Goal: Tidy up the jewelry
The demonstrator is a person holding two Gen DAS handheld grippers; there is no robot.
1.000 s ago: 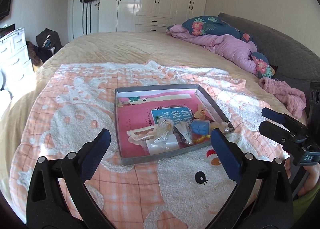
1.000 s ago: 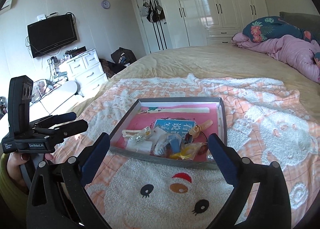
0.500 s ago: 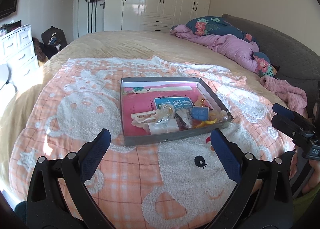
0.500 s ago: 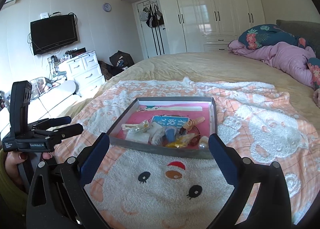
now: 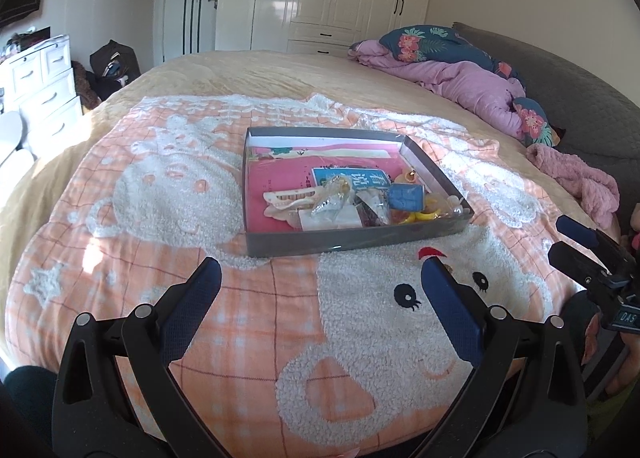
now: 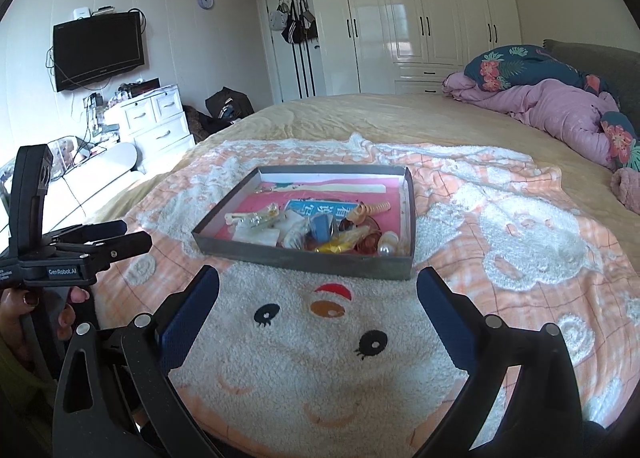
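A shallow grey box (image 5: 352, 236) (image 6: 304, 258) with a pink bottom lies on the bed's blanket. Inside it is a heap of jewelry: a cream hair clip (image 5: 290, 197), a clear packet (image 5: 332, 198), a small blue box (image 5: 406, 196) (image 6: 320, 227), yellow rings (image 5: 426, 214), pearl beads (image 6: 387, 249) and a blue card (image 5: 348, 176). My left gripper (image 5: 320, 282) hangs open, short of the box's near wall, nothing between its fingers. My right gripper (image 6: 318, 288) is also open and empty, just before the box's near wall.
The box rests on an orange and white fleece blanket (image 5: 360, 338) with a cartoon face. A pink duvet and floral pillows (image 5: 460, 74) are piled at the bed's far right. White drawers (image 6: 156, 122), a wall television (image 6: 98, 50) and wardrobes (image 6: 400, 18) stand beyond.
Both grippers have drawn back from the box, which now sits farther off and smaller in both views. Both stay open.
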